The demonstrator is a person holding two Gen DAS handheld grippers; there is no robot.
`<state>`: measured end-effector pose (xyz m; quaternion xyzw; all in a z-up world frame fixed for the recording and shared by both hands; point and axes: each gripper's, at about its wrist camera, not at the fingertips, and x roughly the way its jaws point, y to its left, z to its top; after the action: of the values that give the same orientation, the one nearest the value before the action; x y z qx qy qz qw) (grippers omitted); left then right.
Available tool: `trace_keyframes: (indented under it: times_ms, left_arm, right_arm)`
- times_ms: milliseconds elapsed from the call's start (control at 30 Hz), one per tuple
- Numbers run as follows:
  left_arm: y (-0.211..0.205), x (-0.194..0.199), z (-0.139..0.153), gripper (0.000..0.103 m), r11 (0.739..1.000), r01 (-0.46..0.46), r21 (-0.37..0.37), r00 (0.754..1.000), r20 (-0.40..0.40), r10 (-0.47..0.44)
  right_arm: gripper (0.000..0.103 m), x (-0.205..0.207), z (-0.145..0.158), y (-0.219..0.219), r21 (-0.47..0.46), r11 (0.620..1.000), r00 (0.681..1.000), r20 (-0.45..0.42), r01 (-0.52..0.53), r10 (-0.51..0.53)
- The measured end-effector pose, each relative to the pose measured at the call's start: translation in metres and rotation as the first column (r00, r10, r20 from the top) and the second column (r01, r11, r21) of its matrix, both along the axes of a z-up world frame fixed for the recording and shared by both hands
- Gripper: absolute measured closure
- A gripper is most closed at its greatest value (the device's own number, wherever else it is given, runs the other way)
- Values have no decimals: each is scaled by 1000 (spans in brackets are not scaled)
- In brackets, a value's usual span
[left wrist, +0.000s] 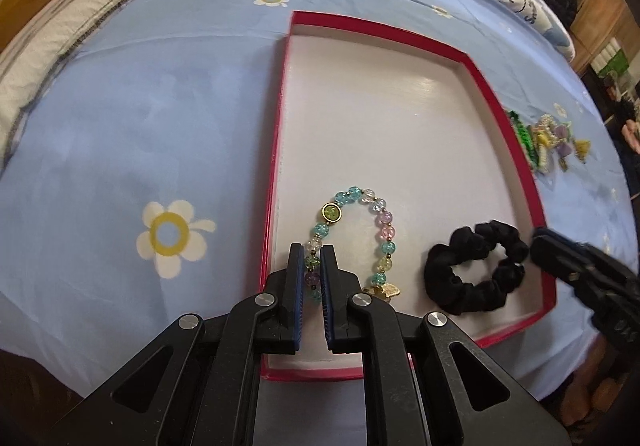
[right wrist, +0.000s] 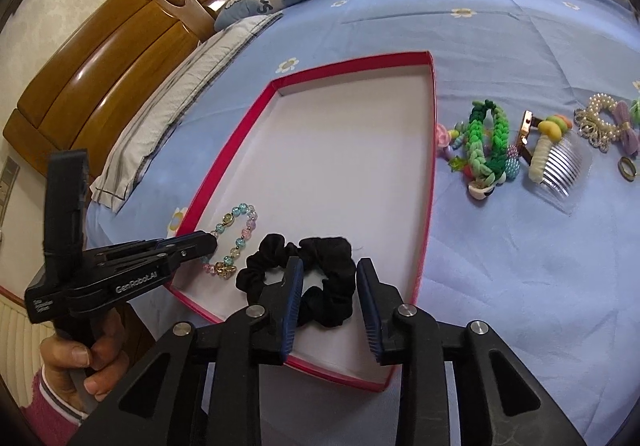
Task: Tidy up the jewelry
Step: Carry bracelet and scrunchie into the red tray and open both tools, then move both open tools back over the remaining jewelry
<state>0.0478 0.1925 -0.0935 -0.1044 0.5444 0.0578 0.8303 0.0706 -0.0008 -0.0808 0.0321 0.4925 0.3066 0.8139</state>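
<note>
While left gripper [left wrist: 311,266] clamps bracelet [left wrist: 352,242], scrunchie [right wrist: 304,278] lies in tray [right wrist: 428,206].

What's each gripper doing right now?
Left gripper: shut on the bead bracelet in the red tray.
Right gripper: jaws open around the black scrunchie.

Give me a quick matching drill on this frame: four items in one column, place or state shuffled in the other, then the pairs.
1. beaded bracelet
2. black scrunchie
3. green braided band
4. red tray

A. on the bedsheet, outside the tray
B. lying in the tray between open tongs
C. pinched by the left tongs
D. holds two items, most of its floor bare

Pairs: 1-C, 2-B, 3-A, 4-D
</note>
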Motion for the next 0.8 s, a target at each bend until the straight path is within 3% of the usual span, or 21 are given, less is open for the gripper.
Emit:
trace_keyframes:
  times_ms: [233, 300, 367, 467, 800]
  left_arm:
    - [8, 4, 1, 94, 1000, 17, 15, 1000, -16, -17]
    - [5, 3, 3, 83, 1000, 29, -1, 999, -14, -29]
    - [-2, 3, 5, 63, 999, 40, -15, 999, -7, -40]
    - [-16, 0, 13, 48, 998, 58, 2, 998, 14, -59]
    - [-52, 2, 45, 39, 993, 116, 15, 990, 74, -116]
  right_arm:
    - [73, -3, 14, -17, 36, 999, 999, 27, 24, -25]
    - [73, -5, 19, -27, 50, 998, 999, 31, 41, -42]
    - [72, -6, 25, -36, 64, 996, 997, 38, 59, -62]
    - [61, -7, 33, -53, 78, 993, 994, 56, 90, -94]
    - [57, -4, 49, -126, 107, 961, 961, 87, 253, -263]
